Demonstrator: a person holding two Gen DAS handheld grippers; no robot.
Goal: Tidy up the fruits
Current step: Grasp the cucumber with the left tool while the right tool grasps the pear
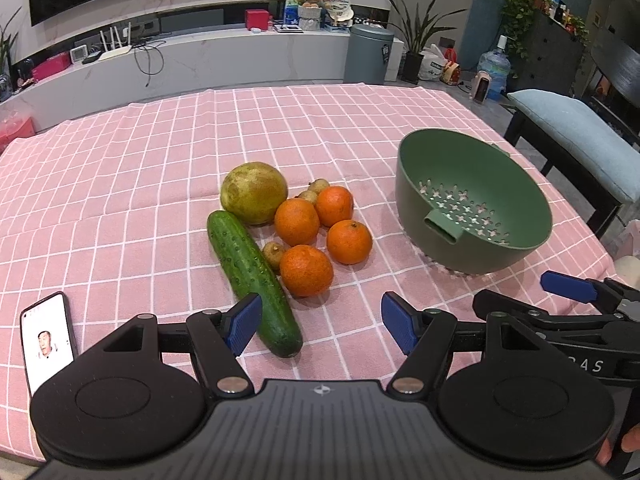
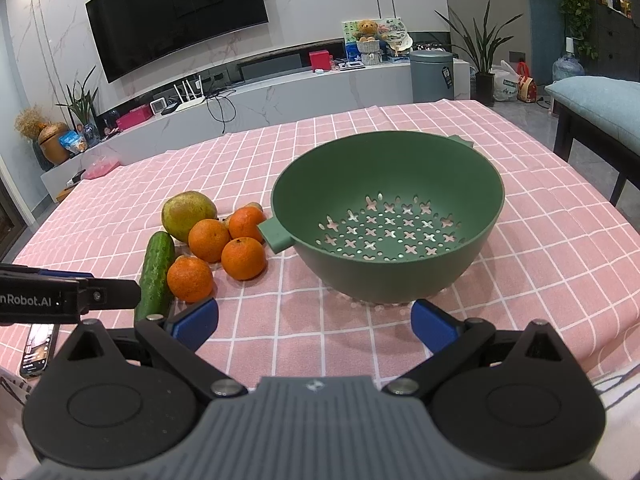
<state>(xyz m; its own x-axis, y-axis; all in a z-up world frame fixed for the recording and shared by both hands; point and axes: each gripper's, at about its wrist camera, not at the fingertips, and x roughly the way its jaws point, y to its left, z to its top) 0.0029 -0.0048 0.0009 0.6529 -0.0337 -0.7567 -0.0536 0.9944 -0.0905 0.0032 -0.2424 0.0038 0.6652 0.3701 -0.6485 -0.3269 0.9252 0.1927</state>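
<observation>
A green colander bowl [image 1: 516, 236] [image 2: 396, 276] stands empty on the pink checked tablecloth. Left of it lie several oranges [image 1: 306, 270] [image 2: 244, 258], a green-yellow pear [image 1: 254, 192] [image 2: 186, 212], a cucumber [image 1: 250, 276] [image 2: 154, 276] and a few small brown fruits [image 1: 273, 254]. My left gripper [image 1: 320, 322] is open and empty just before the cucumber's near end. My right gripper [image 2: 316, 322] is open and empty in front of the bowl; it also shows in the left wrist view [image 1: 560, 300].
A phone [image 1: 48, 340] [image 2: 38, 346] lies on the cloth at the near left. A bench with a blue cushion [image 1: 576, 132] stands beyond the table's right edge. A TV cabinet [image 1: 200, 60] runs along the far wall.
</observation>
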